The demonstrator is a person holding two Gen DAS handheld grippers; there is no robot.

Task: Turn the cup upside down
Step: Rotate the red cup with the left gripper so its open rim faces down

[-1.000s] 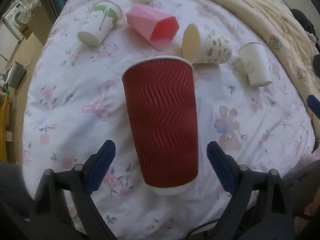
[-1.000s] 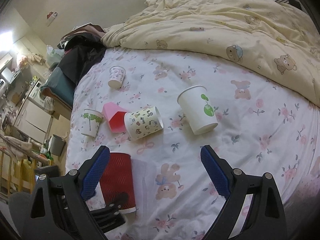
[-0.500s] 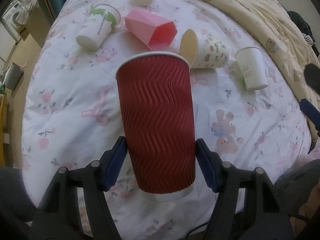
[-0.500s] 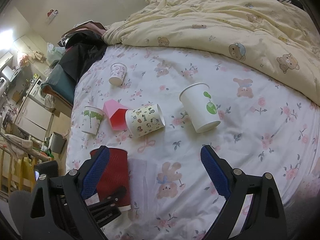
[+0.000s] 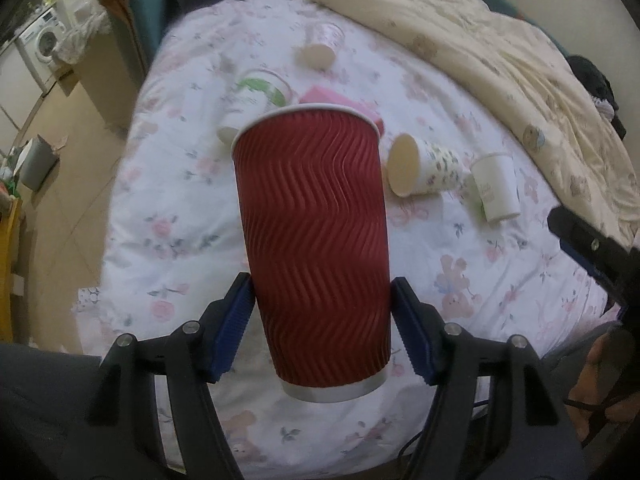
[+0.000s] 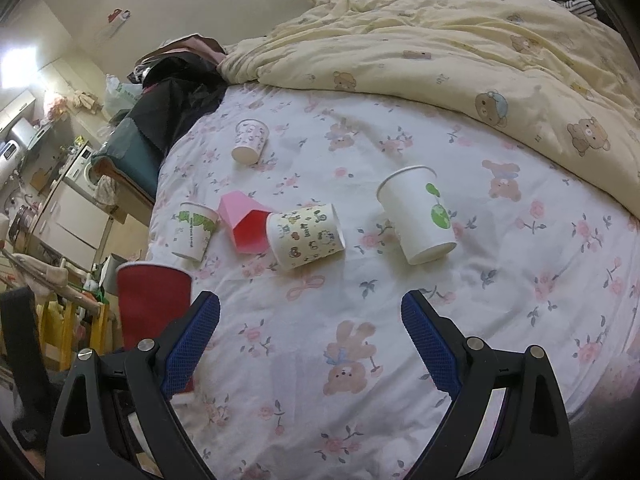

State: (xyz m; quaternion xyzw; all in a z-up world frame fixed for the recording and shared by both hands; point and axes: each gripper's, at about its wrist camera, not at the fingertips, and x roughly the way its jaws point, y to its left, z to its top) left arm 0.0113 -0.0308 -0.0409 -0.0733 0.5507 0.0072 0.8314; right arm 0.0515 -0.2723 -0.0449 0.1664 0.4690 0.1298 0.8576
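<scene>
A tall red ribbed paper cup with a white rim is held upright in my left gripper, whose blue pads press both sides of its lower half. The cup is lifted above the bed. It also shows at the left of the right wrist view. My right gripper is open and empty over the sheet near the bed's front edge.
Other cups lie on the floral sheet: a cartoon-print cup, a pink cup, a green-leaf cup, a white cup with green logo and a small patterned cup. A yellow duvet lies behind. The floor drops off at the left.
My left gripper closed on the red cup and lifted it off the bed, tilting the view up. The right gripper stayed open and barely moved.
</scene>
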